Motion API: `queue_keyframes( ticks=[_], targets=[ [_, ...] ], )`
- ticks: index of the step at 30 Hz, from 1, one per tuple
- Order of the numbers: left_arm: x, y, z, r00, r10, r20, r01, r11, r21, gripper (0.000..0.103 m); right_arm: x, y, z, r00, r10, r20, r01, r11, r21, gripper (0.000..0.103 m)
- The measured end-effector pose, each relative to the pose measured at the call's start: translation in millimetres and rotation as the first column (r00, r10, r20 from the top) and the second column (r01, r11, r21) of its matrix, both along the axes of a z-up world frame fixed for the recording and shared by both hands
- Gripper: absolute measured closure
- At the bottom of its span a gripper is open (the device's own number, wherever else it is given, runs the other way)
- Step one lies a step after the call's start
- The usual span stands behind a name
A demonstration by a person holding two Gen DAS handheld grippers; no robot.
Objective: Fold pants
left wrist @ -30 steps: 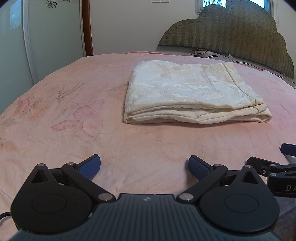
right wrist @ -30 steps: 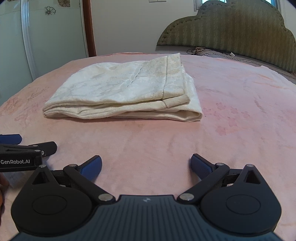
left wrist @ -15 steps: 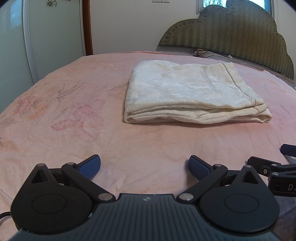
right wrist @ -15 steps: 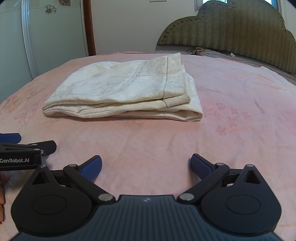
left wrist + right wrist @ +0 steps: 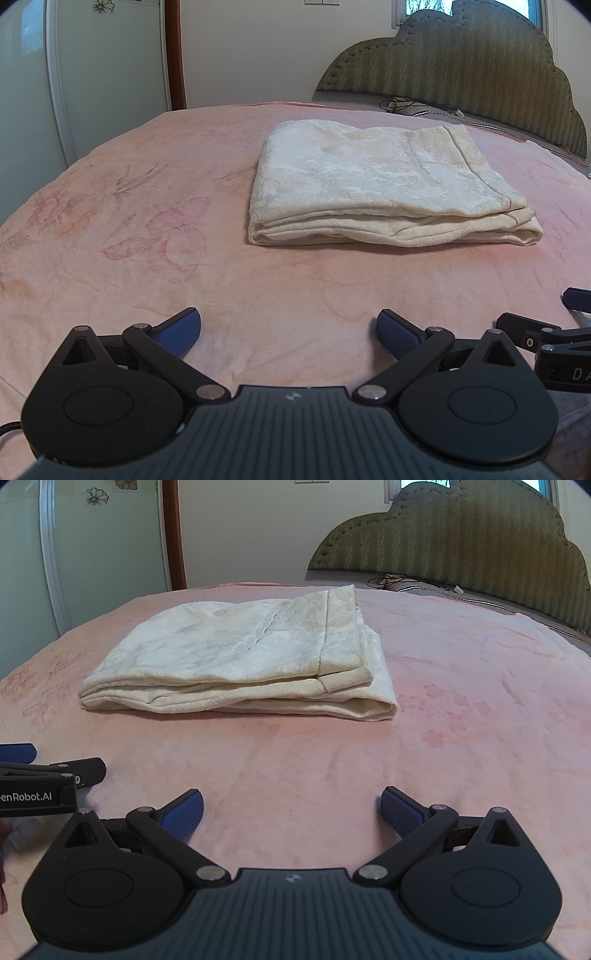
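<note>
Cream pants point(image 5: 384, 192) lay folded in a neat stack mid-bed, on the pink bedspread point(image 5: 147, 258) | left gripper point(image 5: 289, 328) and right gripper point(image 5: 291, 810) sat well short of them, fingers spread wide, empty | fold looked finished; best only to square loose edges gently, avoiding snags.

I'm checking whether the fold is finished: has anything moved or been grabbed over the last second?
Nothing visibly changed. The folded cream patterned pants lie where they were on the pink floral bedspread, and the left gripper and right gripper stay open, short of them.
</note>
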State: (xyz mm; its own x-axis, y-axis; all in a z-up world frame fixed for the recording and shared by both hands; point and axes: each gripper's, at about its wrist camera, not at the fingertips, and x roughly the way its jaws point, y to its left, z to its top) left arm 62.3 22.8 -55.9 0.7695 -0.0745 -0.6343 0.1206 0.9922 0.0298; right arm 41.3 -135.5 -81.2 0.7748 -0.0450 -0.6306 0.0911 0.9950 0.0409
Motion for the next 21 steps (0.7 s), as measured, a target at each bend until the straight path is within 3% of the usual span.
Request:
queue_keyframes(
  ticks=[21],
  targets=[
    [0.0,0.0,0.0,1.0,0.0,0.0,0.0,1.0,-0.001,0.0,-0.5,-1.7,0.3,1.0,0.0,0.005,0.0,1.0,0.013,0.0]
  ],
)
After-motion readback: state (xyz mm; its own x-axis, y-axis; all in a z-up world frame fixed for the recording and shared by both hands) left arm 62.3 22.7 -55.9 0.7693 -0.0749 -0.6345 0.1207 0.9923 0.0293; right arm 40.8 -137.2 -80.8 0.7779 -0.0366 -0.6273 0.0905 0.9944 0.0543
